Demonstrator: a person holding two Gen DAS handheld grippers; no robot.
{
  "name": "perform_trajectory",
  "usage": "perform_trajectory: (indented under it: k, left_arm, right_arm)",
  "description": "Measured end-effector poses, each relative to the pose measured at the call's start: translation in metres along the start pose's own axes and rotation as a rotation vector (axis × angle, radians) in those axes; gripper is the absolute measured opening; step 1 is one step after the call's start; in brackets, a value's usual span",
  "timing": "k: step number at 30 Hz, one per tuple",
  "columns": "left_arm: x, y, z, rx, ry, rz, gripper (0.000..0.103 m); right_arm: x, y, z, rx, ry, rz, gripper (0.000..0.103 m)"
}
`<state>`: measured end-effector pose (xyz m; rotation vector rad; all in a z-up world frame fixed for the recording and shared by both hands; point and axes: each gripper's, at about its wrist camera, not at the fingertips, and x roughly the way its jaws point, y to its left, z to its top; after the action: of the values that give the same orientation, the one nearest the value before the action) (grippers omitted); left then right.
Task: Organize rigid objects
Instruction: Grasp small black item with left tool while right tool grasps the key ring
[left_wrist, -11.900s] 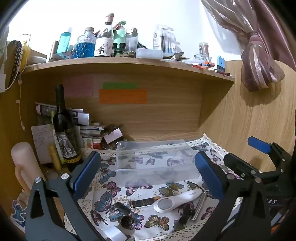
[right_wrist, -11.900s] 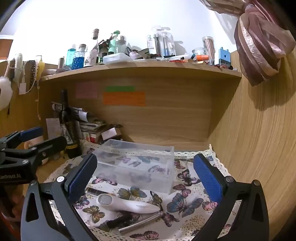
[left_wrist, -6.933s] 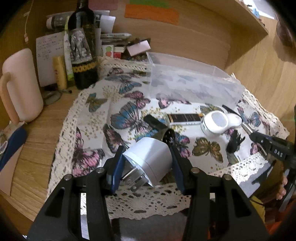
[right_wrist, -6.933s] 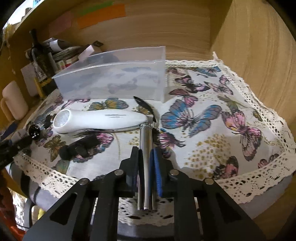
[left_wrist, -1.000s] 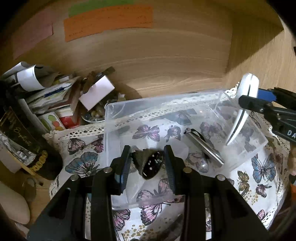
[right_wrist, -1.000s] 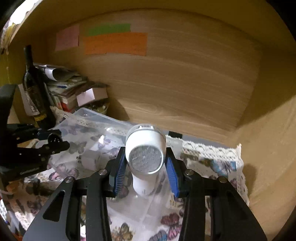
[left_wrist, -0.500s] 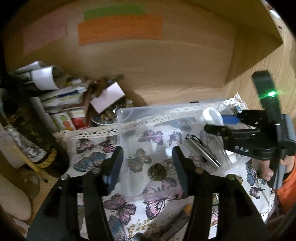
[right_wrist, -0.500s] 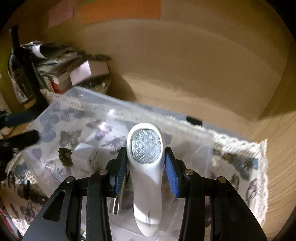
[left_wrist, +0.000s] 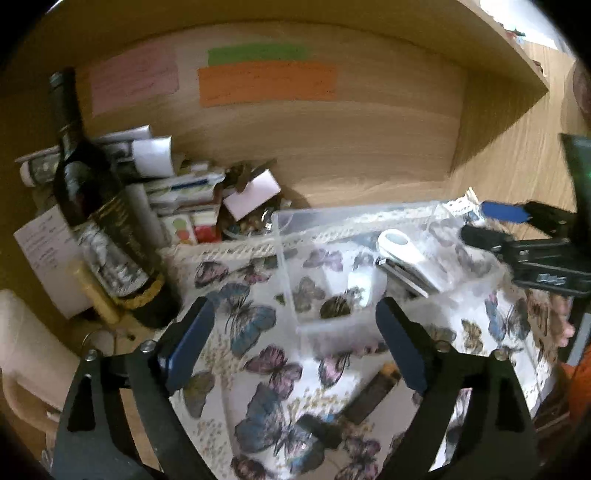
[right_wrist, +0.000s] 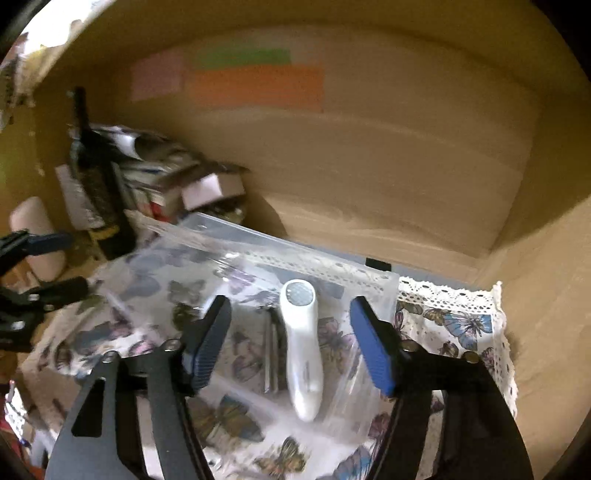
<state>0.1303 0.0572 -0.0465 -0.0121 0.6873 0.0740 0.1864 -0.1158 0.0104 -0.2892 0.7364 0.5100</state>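
Note:
A clear plastic box (left_wrist: 295, 218) (right_wrist: 384, 284) stands on the butterfly cloth. In it lie a white handheld device (left_wrist: 402, 253) (right_wrist: 301, 339), a silver metal bar (right_wrist: 271, 350) beside it, a white plug adapter (left_wrist: 360, 286) and a small dark oval piece (left_wrist: 334, 308). My left gripper (left_wrist: 291, 347) is open and empty, in front of the box. My right gripper (right_wrist: 290, 339) is open above the white device, not touching it. A dark flat bar (left_wrist: 369, 393) and a small black piece (left_wrist: 319, 428) lie on the cloth outside the box.
A dark wine bottle (left_wrist: 96, 206) stands at the left with papers and small boxes (left_wrist: 184, 192) behind it. A cream mug (right_wrist: 35, 232) is far left. Wooden walls close the back and right. The cloth's lace edge (right_wrist: 491, 299) lies right of the box.
My right gripper has opened and let the white device go into the box. My left gripper has opened wider and pulled back from the box, where it dropped the dark oval piece.

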Motion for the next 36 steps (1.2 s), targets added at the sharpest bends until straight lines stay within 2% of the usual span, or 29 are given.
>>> perform_trajectory:
  k: [3,5,8,12,16,21,23,25,27,29,31,32,34,36]
  left_arm:
    - [-0.004,0.001,-0.015,0.001,0.024,0.005,0.095]
    - [-0.007,0.001,-0.025,0.01,0.034,0.012,0.096]
    - [-0.006,0.001,-0.043,0.011,0.068,0.019,0.097]
    - [0.003,0.0,-0.065,0.007,0.147,-0.002,0.097]
    - [0.014,0.0,-0.08,-0.023,0.222,-0.083,0.097]
    - [0.022,-0.007,-0.086,-0.006,0.247,-0.089,0.097]
    - [0.025,-0.011,-0.086,0.01,0.249,-0.076,0.091]
    - [0.032,-0.015,-0.087,0.029,0.274,-0.071,0.075]
    - [0.037,-0.017,-0.091,0.037,0.297,-0.079,0.068]
    - [0.037,-0.019,-0.093,0.058,0.277,-0.065,0.065]
    - [0.035,-0.022,-0.094,0.073,0.264,-0.082,0.048]
    - [0.035,-0.022,-0.094,0.076,0.259,-0.085,0.044]
    - [0.034,-0.023,-0.094,0.074,0.25,-0.095,0.034]
    - [0.033,-0.021,-0.094,0.063,0.245,-0.102,0.032]
  right_arm:
    - [-0.016,0.004,-0.01,0.004,-0.009,0.018,0.072]
    - [-0.023,0.007,-0.022,0.009,0.0,0.039,0.079]
    - [-0.024,0.014,-0.042,0.009,0.033,0.033,0.081]
    - [-0.014,0.022,-0.07,0.026,0.106,0.043,0.081]
    - [0.005,0.024,-0.095,0.059,0.211,0.075,0.082]
    - [0.023,0.028,-0.107,0.049,0.313,0.103,0.082]
    - [0.026,0.028,-0.106,0.044,0.313,0.092,0.082]
    - [0.028,0.029,-0.104,0.042,0.312,0.088,0.082]
    - [0.031,0.032,-0.103,0.04,0.307,0.078,0.082]
    - [0.03,0.036,-0.103,0.017,0.293,0.062,0.073]
    - [0.028,0.038,-0.103,0.005,0.28,0.074,0.063]
    - [0.029,0.042,-0.102,0.004,0.276,0.07,0.059]
    - [0.029,0.041,-0.102,0.01,0.273,0.072,0.059]
    - [0.03,0.039,-0.102,0.009,0.269,0.069,0.059]
